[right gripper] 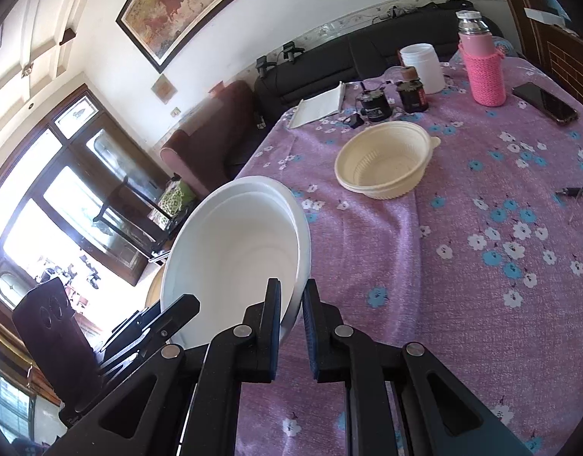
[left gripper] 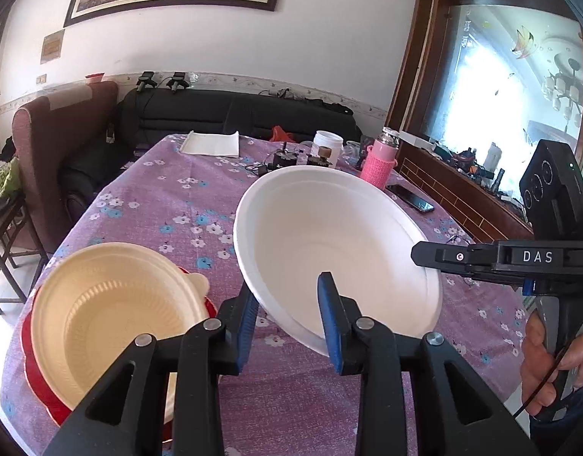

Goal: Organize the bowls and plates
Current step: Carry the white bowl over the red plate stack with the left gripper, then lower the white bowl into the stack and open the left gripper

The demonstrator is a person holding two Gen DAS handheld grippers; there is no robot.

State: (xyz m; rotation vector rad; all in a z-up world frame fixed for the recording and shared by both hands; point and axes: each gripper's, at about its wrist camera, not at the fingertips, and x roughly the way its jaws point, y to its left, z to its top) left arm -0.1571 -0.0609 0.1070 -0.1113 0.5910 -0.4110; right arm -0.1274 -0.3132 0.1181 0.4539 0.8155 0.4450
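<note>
A white foam bowl (left gripper: 340, 250) hangs tilted above the purple flowered tablecloth (left gripper: 169, 205). My left gripper (left gripper: 289, 313) straddles its near rim, one finger outside and one inside; the pads stand apart from the wall, so it is open. My right gripper (right gripper: 293, 300) is shut on the opposite rim of the white bowl (right gripper: 234, 250); its tip shows in the left wrist view as the right gripper (left gripper: 424, 256). A cream ribbed bowl (left gripper: 116, 304) rests in a red dish (left gripper: 40, 380) at the table's left edge. Another cream bowl (right gripper: 386, 163) sits mid-table.
At the far end stand a pink-sleeved flask (right gripper: 481, 72), a white jar (right gripper: 424, 64), two small dark tins (right gripper: 375, 104), a folded white cloth (right gripper: 321, 106) and a phone (right gripper: 546, 102). A pen with a cable (right gripper: 574, 191) lies right. A sofa and armchair sit behind.
</note>
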